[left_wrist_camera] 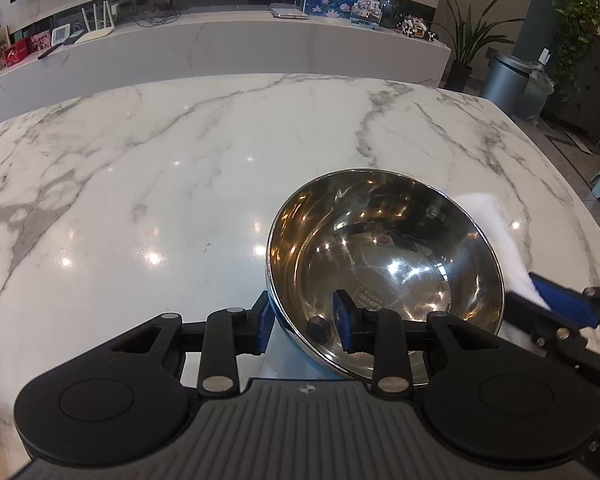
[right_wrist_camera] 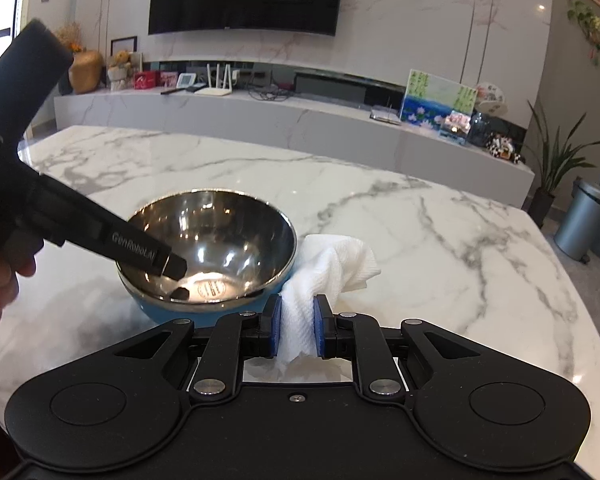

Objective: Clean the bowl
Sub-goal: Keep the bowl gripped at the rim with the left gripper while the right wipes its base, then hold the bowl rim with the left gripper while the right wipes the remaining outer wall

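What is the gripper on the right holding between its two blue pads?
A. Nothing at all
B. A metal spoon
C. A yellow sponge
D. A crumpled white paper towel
D. In the right wrist view the right gripper is pinched on a crumpled white paper towel, which sits just beside the bowl on the marble table.

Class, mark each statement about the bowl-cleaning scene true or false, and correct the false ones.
1. The right tongs grip a white paper towel. True.
2. The bowl lies upside down. False: it sits upright, opening upward.
3. The left tongs straddle the bowl's rim, one finger inside. True.
4. The paper towel is inside the bowl. False: it is outside, beside it.
5. A small dark lump sits in the bowl. True.
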Motion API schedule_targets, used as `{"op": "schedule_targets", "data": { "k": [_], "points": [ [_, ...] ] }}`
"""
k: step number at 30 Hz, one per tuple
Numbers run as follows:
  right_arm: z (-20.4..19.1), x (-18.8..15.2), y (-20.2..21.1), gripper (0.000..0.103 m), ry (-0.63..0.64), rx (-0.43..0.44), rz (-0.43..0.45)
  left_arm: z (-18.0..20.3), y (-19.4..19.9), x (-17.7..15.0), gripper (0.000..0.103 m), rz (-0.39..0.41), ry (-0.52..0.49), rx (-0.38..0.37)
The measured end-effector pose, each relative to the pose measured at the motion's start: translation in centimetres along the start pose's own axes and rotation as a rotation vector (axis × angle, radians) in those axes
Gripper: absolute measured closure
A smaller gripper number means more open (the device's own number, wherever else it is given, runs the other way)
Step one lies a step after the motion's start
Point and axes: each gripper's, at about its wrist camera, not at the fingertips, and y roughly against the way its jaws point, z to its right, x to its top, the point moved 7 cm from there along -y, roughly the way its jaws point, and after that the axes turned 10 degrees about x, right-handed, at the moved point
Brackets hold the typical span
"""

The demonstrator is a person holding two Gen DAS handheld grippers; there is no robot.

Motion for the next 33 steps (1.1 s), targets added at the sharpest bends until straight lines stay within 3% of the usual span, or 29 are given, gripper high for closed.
{"op": "schedule_targets", "data": {
  "k": [16, 26, 33],
  "points": [
    [-1.2, -1.1, -1.7, 0.088, 0.044, 0.037, -0.083, -0.1, -0.2, -0.4, 0.072, -0.018, 0.012, -0.010],
    [-1.8, -1.8, -2.6, 0.088, 0.057, 0.053, -0.121, -0.7, 0.6, -0.8, 0.051, -0.015, 0.028, -0.004],
    [-1.9, -1.8, -2.7, 0.088, 0.060, 0.054, -0.121, -1.1, 1.7, -1.0, 0.047, -0.014, 0.045, -0.035]
  ]
}}
